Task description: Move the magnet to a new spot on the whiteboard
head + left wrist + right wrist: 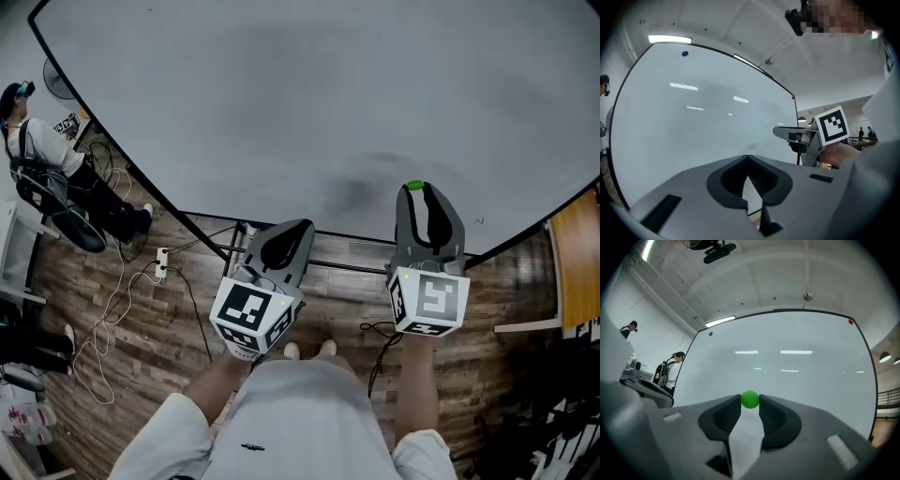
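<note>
Right tool (750, 405) is clamped on a small green ball magnet (750, 399). The magnet sits at the very tips of the jaws, pinched from both sides, with the jaws partly apart around it. The tool points at the whiteboard (797, 376), and the magnet is in front of the board's lower area. Can't tell if it touches the surface.

Left tool (748, 158) has its jaw tips together with nothing between them. It is held beside the right tool and faces the same board. In the head view both tools are side by side near the board's bottom edge, with the right one further forward.

A blue magnet (685, 54) is stuck near the board's top left corner and a red magnet (851, 322) near the top right corner. Wood floor (141, 319) has cables (111, 309) and a power strip (161, 263). Another person (42, 141) stands off to the left.
</note>
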Available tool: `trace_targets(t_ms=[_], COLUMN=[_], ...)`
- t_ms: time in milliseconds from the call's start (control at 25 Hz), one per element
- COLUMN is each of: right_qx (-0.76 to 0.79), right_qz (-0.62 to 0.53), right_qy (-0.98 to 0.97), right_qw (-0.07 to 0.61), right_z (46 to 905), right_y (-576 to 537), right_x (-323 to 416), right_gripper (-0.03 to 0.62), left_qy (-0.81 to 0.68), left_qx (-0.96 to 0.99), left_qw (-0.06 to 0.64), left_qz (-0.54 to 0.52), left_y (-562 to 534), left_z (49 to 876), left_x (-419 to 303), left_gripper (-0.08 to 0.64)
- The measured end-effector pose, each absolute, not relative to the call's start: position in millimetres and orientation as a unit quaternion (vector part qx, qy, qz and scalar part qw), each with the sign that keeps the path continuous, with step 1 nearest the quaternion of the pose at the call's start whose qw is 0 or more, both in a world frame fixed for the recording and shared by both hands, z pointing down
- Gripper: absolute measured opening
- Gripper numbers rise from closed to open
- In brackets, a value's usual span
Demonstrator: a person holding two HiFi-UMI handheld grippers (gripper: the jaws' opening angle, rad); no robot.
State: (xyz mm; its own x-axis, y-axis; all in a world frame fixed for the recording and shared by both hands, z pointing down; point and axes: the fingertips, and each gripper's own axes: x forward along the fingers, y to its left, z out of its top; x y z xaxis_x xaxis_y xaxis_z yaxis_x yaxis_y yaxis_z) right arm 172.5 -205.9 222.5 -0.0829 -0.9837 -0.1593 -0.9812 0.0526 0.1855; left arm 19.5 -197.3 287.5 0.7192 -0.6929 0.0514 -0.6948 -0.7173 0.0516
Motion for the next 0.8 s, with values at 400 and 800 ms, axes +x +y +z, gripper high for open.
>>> trace_targets(t_ms=[400, 800], right_qx=[0.694, 0.714], right_qz=[-0.129, -0.115], right_qy=[-0.708, -0.689], right_qw=[0.019, 0.048], right_z=[197, 200], right_y=[-251, -290], right_x=[179, 192], right_gripper=[0.13, 0.13], left_qy=[-0.375, -0.373], left_qx=[0.927, 0.928], left_qw=[0.023, 0.025], left_qz=[0.006, 0.004], left_y=[-226, -253], left_z=[269, 265], left_x=[34, 40], left_gripper=[0.006, 0.006])
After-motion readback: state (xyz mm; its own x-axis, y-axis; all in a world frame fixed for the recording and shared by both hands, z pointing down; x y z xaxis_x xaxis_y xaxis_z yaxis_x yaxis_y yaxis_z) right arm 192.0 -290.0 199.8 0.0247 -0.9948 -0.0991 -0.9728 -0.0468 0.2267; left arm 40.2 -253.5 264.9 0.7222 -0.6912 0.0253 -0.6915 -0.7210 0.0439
